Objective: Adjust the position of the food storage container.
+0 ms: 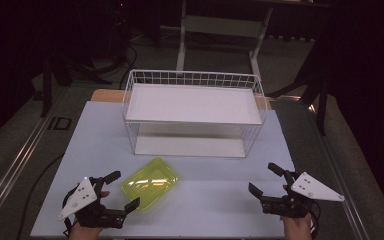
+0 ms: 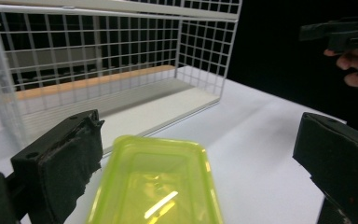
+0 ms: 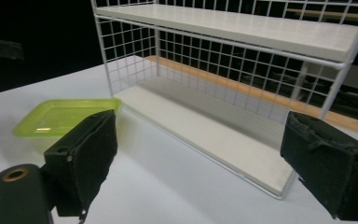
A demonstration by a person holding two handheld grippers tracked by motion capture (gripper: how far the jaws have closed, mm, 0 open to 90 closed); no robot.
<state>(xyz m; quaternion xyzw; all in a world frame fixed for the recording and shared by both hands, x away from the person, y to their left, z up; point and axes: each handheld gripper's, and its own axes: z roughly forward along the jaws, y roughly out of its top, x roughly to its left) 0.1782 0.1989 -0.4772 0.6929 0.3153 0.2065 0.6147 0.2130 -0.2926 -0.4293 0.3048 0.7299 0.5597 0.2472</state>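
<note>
A translucent yellow-green tray [image 1: 150, 182] lies flat on the pale table [image 1: 215, 200], in front of a white wire rack [image 1: 192, 112] with two white shelves. My left gripper [image 1: 125, 189] stands open at the tray's near-left end, one jaw on each side of that end and neither pressing it. In the left gripper view the tray [image 2: 158, 186] lies between the wide-apart jaws of the left gripper [image 2: 196, 158]. My right gripper [image 1: 262, 178] is open over bare table at the front right, with nothing between its jaws. From the right gripper [image 3: 205, 158] the tray [image 3: 60, 116] shows far left.
The rack [image 3: 223, 70] has an open front, and both of its shelves are bare. Its lower shelf [image 2: 135, 107] sits just behind the tray. The table's front edge is close to both hands. Dark floor, cables and a desk frame [image 1: 220, 30] lie beyond.
</note>
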